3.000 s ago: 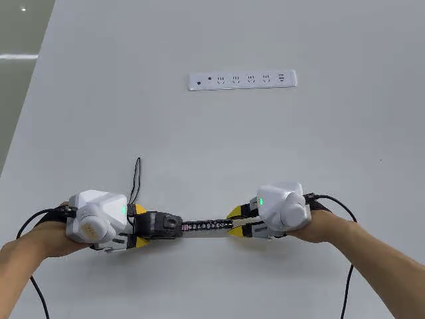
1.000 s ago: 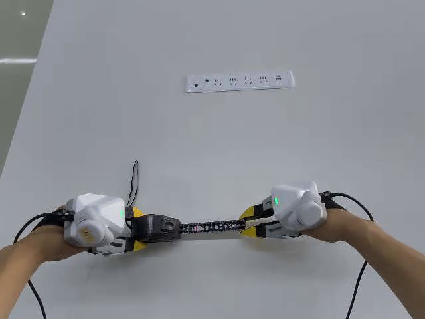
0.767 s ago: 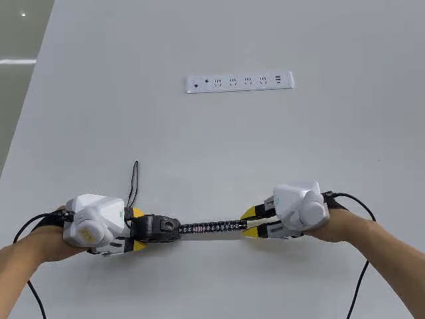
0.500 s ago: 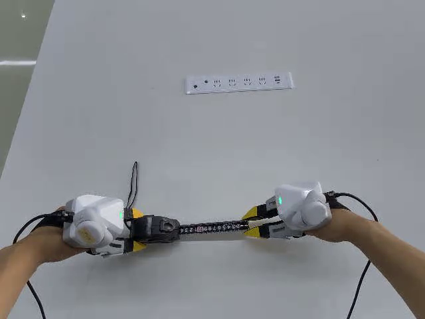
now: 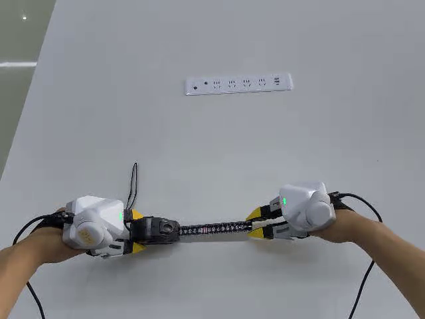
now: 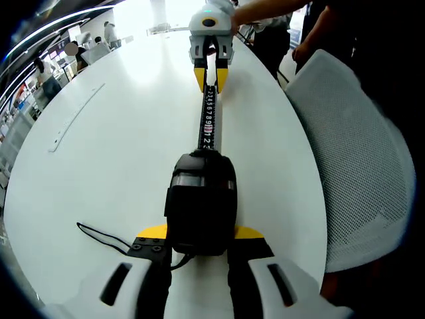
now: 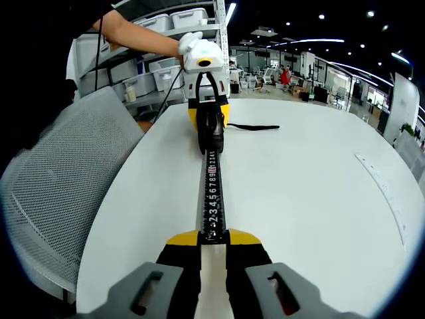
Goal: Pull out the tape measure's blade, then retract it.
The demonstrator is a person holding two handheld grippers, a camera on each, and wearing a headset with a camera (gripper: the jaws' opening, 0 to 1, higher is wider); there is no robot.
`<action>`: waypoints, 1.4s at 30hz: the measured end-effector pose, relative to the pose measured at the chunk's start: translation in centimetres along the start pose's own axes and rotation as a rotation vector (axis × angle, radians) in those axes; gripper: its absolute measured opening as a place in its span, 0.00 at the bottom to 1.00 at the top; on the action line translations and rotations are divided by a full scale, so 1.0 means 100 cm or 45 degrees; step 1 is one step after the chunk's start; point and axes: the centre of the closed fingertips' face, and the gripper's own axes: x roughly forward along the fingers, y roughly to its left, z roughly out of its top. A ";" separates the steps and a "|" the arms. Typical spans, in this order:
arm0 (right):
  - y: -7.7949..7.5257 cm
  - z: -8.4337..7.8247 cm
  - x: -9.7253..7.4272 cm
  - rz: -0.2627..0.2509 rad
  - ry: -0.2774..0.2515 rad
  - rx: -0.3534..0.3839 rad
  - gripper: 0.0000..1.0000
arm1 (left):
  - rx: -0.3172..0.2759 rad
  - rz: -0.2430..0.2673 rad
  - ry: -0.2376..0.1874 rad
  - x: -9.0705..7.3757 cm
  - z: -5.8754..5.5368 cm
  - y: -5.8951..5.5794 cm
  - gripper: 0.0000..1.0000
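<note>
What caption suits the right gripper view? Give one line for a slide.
Right gripper clamps the blade, drawn out from the case in the left gripper.

**Left gripper** (image 5: 137, 230): rounded white housing, black jaws ending in yellow tips, left lamp (image 5: 121, 214) lit green on the casing.

**Right gripper** (image 5: 254, 224): same build, right lamp (image 5: 283, 201) lit green.

**Cabling:** a black left cable (image 5: 33, 296) leaves the rear of the left unit, and a black right cable (image 5: 361, 286) leaves the right unit.

**Jaw bases:** grey and slotted in both gripper views.
</note>
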 end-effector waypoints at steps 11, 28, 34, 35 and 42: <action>0.000 -0.004 -0.006 -0.002 0.004 0.006 0.11 | -0.001 0.000 0.002 0.001 -0.001 0.000 0.28; -0.001 -0.012 -0.012 0.000 0.010 0.007 0.11 | 0.000 -0.001 0.008 0.001 0.002 -0.001 0.28; -0.001 -0.015 -0.016 -0.002 0.012 0.010 0.11 | 0.000 -0.003 0.014 0.001 0.002 -0.001 0.29; -0.001 -0.015 -0.017 -0.001 0.013 0.011 0.11 | 0.000 -0.003 0.014 0.001 0.002 -0.001 0.29; -0.001 -0.018 -0.020 -0.007 0.014 0.015 0.11 | 0.002 -0.007 0.020 0.001 0.002 -0.001 0.28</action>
